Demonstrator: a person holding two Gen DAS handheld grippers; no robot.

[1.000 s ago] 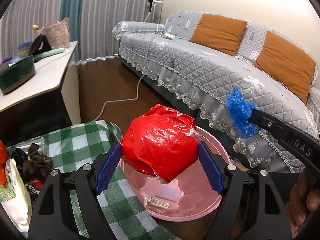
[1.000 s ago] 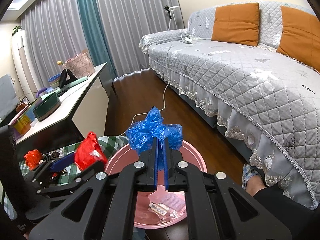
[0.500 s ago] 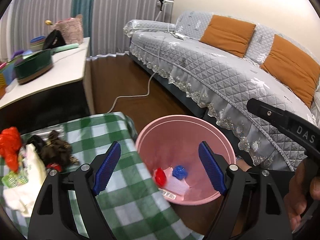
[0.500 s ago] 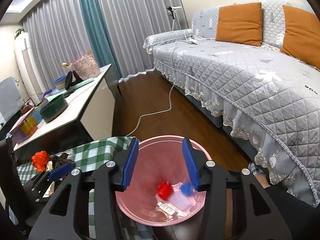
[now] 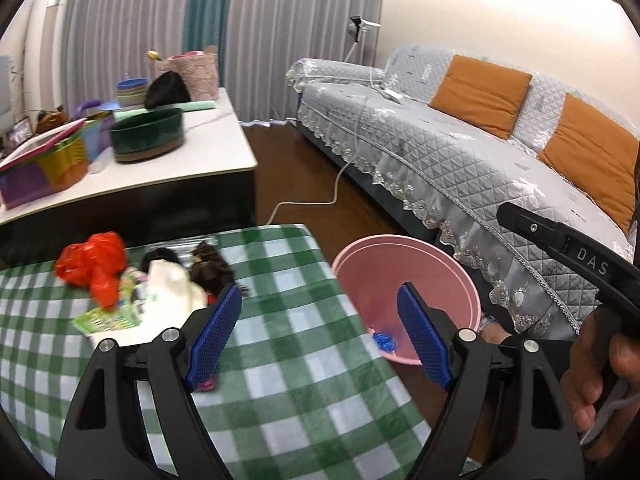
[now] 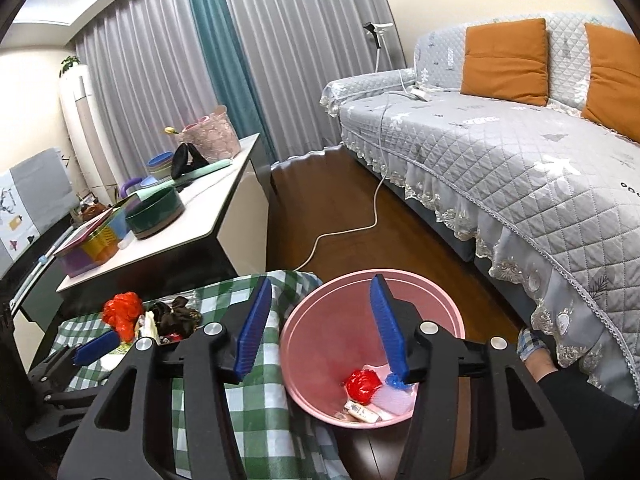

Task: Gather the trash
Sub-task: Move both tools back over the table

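The pink bin (image 6: 372, 336) on the floor beside the bench (image 5: 312, 360) holds a crumpled red wad (image 6: 362, 385), a blue scrap (image 6: 394, 381) and small wrappers. The right gripper (image 6: 320, 324) is empty above it, its jaws opening. The left gripper (image 5: 320, 332) gapes wide, holding nothing. More trash (image 5: 120, 284), red plastic, paper and dark bits, lies heaped on the green checked cloth.

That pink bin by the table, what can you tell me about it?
The pink bin is a round, smooth tub, plastic by the look, upright on the dark wood floor between the checked table and the sofa. At its bottom lie a red wad, a blue wad and small wrappers.
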